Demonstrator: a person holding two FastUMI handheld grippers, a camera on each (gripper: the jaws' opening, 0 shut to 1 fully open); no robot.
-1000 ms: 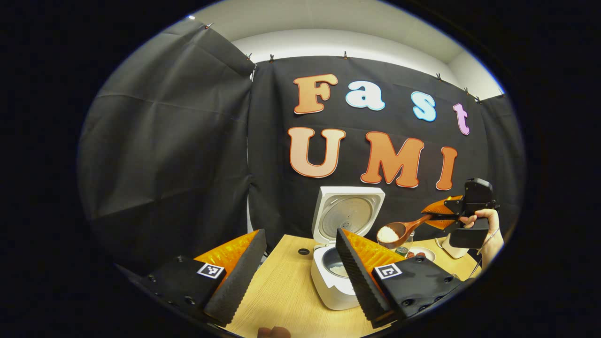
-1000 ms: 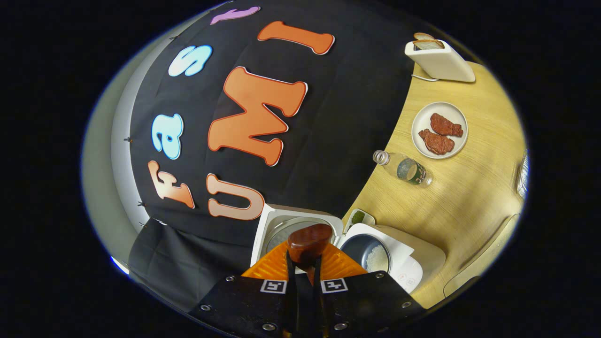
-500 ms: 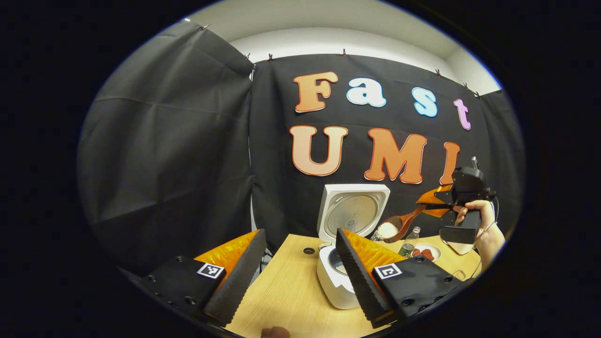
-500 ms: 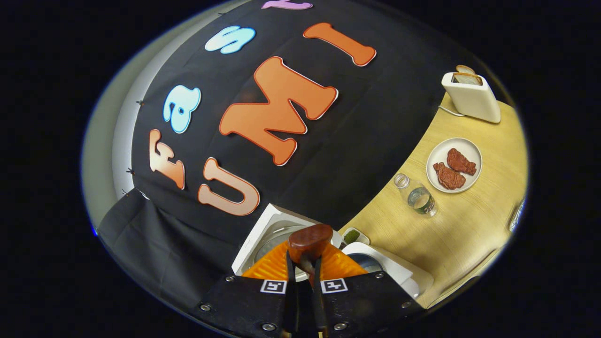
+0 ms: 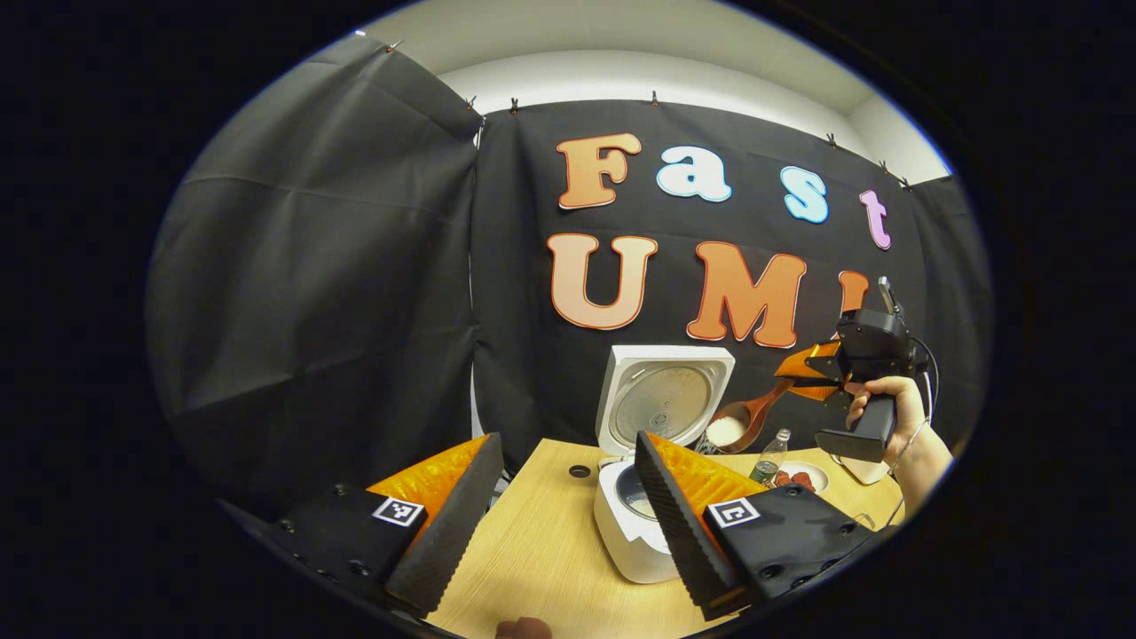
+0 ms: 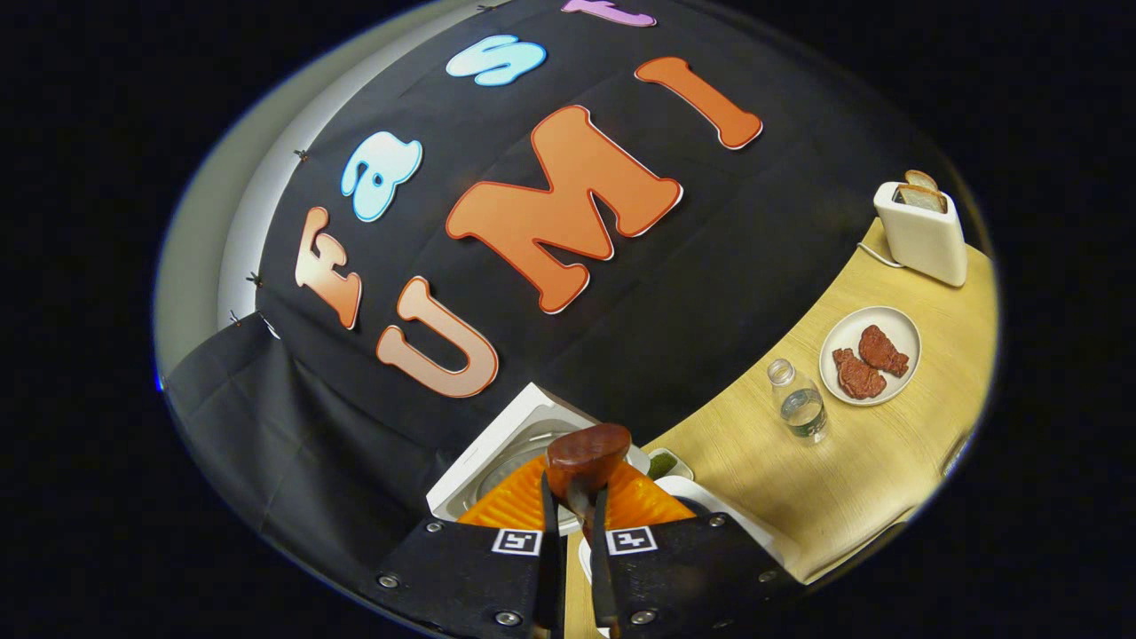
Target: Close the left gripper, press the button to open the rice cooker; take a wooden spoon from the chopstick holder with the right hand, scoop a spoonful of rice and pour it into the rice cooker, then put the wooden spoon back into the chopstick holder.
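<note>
The white rice cooker (image 5: 632,537) stands open on the wooden table (image 5: 532,555), its lid (image 5: 666,399) upright and rice in its pot. My left gripper (image 5: 559,524) is open and empty, in front of the cooker. To the right, a hand (image 5: 887,404) holds my right gripper (image 5: 809,373) above the table. It is shut on the handle of the wooden spoon (image 5: 732,429). The spoon carries white rice and hangs just right of the lid, above the cooker's right side. In the right gripper view the spoon's bowl (image 6: 587,448) sticks out past my right gripper (image 6: 572,510), with the lid (image 6: 510,444) behind it.
Right of the cooker stand a clear bottle (image 6: 803,404), a white plate (image 6: 905,333) with two red pieces and a white toaster (image 6: 923,235). A small dish with something green (image 6: 661,463) sits behind the cooker. The black cloth wall closes the back.
My right gripper has risen and tilted, so the spoon with rice slopes bowl-down and sits a little nearer the lid. The left gripper has stayed open and nearly still.
</note>
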